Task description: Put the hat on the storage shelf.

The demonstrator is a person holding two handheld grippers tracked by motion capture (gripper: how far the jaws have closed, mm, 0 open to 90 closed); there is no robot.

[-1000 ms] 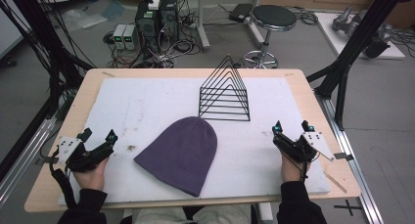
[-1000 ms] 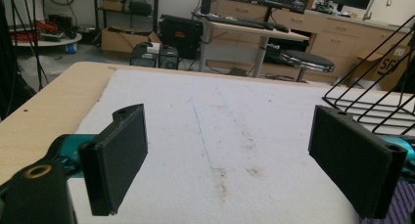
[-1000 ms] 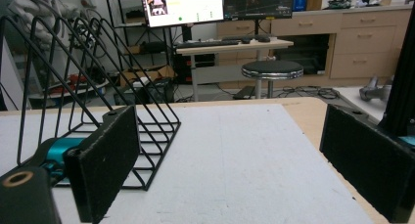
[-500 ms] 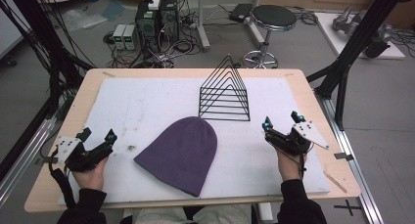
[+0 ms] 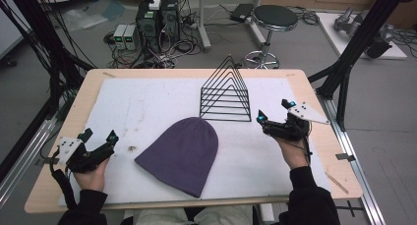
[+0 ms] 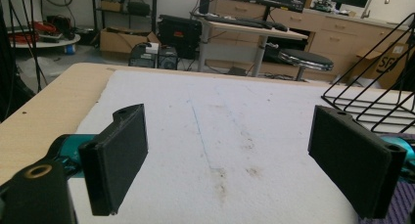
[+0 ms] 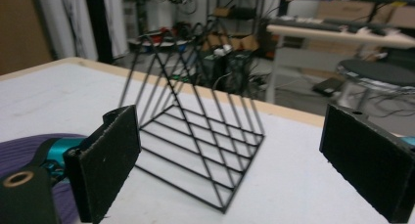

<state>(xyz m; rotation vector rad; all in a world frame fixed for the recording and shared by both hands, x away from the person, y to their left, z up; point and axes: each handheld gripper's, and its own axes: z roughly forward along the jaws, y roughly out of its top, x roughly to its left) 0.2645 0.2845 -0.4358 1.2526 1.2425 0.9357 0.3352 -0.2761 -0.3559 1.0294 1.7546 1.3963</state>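
I see a purple beanie [image 5: 181,155] lying flat near the surface's [image 5: 147,97] front edge, a black wire rack [image 5: 226,95] behind it. Both my left gripper [image 5: 97,145] and right gripper [image 5: 273,119] have fingers wide apart, empty.

The purple knitted beanie [image 5: 182,155] sits mid-counter on the white foam mat [image 5: 137,102]. The black triangular wire rack [image 5: 225,93] stands right behind it. One tool either side.

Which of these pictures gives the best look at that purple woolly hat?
The high view: the purple hat lies whole and flat on the white mat. The right gripper view catches one blurred edge; the left gripper view a corner.
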